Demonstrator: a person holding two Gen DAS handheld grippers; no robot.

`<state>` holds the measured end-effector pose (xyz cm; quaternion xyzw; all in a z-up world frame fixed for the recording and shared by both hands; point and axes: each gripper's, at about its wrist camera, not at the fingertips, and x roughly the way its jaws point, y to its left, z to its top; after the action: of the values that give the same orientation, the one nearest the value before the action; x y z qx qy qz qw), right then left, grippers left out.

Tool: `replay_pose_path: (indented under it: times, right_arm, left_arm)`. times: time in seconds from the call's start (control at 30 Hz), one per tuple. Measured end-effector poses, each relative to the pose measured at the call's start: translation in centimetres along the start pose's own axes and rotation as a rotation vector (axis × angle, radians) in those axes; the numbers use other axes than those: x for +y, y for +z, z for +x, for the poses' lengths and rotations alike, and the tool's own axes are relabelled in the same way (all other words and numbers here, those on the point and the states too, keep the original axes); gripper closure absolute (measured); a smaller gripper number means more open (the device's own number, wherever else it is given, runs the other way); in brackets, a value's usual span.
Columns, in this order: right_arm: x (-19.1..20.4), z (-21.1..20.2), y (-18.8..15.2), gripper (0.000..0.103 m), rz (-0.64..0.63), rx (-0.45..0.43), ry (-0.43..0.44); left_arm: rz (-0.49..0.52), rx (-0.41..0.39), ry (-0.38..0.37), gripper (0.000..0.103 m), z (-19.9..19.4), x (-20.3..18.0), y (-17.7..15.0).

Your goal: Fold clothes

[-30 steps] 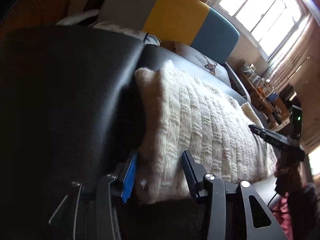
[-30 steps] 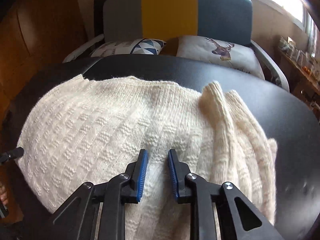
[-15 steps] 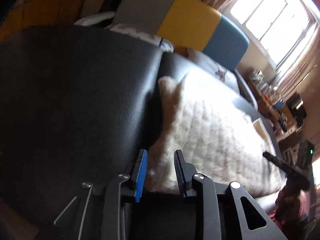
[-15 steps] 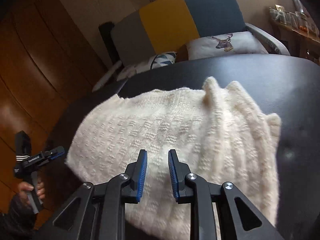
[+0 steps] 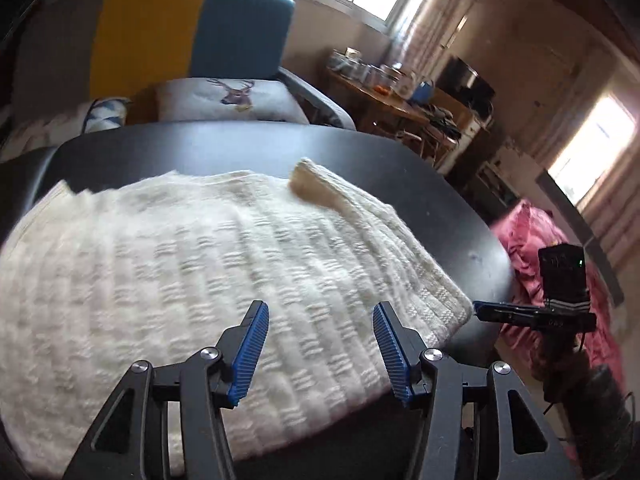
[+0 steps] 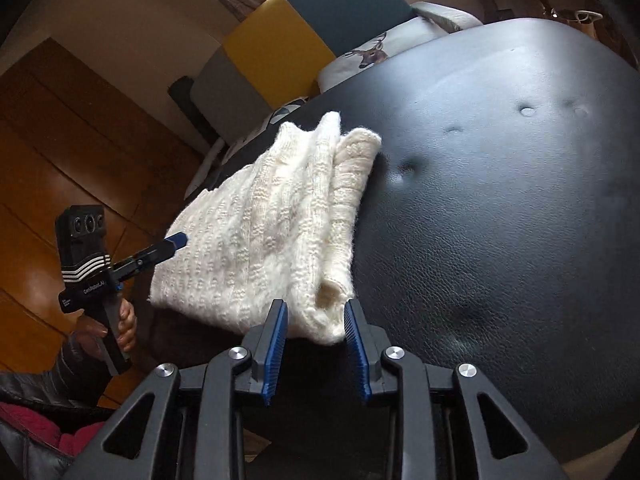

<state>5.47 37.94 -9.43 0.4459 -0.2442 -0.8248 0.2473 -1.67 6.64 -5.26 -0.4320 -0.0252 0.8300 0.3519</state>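
Observation:
A cream knitted sweater (image 5: 192,264) lies folded on a black leather table (image 5: 420,184). It also shows in the right wrist view (image 6: 264,232). My left gripper (image 5: 320,344) is open and empty, just above the sweater's near edge. My right gripper (image 6: 314,340) is open, its fingers either side of the sweater's near right corner, not closed on it. The right gripper shows from the side in the left wrist view (image 5: 532,316), at the sweater's right corner. The left gripper shows in the right wrist view (image 6: 140,260), at the sweater's left edge.
A grey, yellow and blue sofa (image 5: 192,28) with a deer cushion (image 5: 228,96) stands behind the table. A cluttered wooden desk (image 5: 400,96) is at the back right. Pink cloth (image 5: 532,236) lies on the floor to the right. Wooden wall panels (image 6: 60,132) are to the left.
Both grippers have opened wider. The left gripper swung from the sweater's left end round to its near edge. The right gripper moved to the sweater's right corner.

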Motion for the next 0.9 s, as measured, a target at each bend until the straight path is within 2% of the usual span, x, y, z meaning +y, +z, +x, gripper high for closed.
replay_pose_path:
  times: [0.13, 0.27, 0.37, 0.43, 0.5, 0.53, 0.57, 0.6, 0.63, 0.73, 0.8, 0.9]
  right_arm:
    - [0.0, 2.1, 1.4, 0.072, -0.042, 0.059, 0.081]
    - [0.2, 4.2, 2.7, 0.068, -0.079, 0.201, 0.252]
    - [-0.1, 5.2, 3.7, 0.068, -0.064, 0.287, 0.424]
    - [-0.2, 6.2, 4.2, 0.068, -0.052, 0.345, 0.505]
    - [0.4, 7.2, 4.0, 0.068, -0.094, 0.435, 0.486]
    - [0.8, 7.5, 3.4, 0.070, -0.159, 0.500, 0.399]
    - [1.1, 7.6, 2.8, 0.076, -0.211, 0.550, 0.322]
    - [1.0, 7.3, 2.4, 0.096, -0.237, 0.570, 0.267]
    - [0.9, 6.9, 2.1, 0.097, -0.253, 0.578, 0.223]
    - [0.8, 5.8, 1.9, 0.097, -0.244, 0.526, 0.165]
    - [0.8, 5.8, 1.5, 0.094, -0.225, 0.491, 0.178]
    - [0.2, 5.4, 0.9, 0.092, -0.153, 0.438, 0.199]
  left_arm:
    - [0.070, 0.051, -0.002, 0.047, 2.6, -2.3, 1.7]
    - [0.115, 0.078, 0.018, 0.047, 4.2, -2.9, 2.7]
    - [0.131, 0.102, 0.041, 0.047, 5.6, -2.5, 2.8]
    - [0.123, 0.109, 0.041, 0.047, 6.1, -2.0, 2.8]
    - [0.103, 0.111, 0.030, 0.047, 6.5, -1.4, 2.7]
    - [0.099, 0.113, 0.030, 0.047, 6.8, -1.1, 2.8]
    - [0.101, 0.119, 0.040, 0.047, 7.2, -0.9, 2.7]
    - [0.116, 0.136, 0.064, 0.047, 7.7, -0.8, 2.6]
    - [0.132, 0.149, 0.082, 0.047, 8.1, -0.7, 2.3]
    - [0.116, 0.146, 0.082, 0.046, 8.3, -0.3, 2.1]
    - [0.085, 0.141, 0.072, 0.047, 7.8, -0.6, 2.4]
    - [0.056, 0.083, -0.034, 0.047, 6.3, -1.6, 4.0]
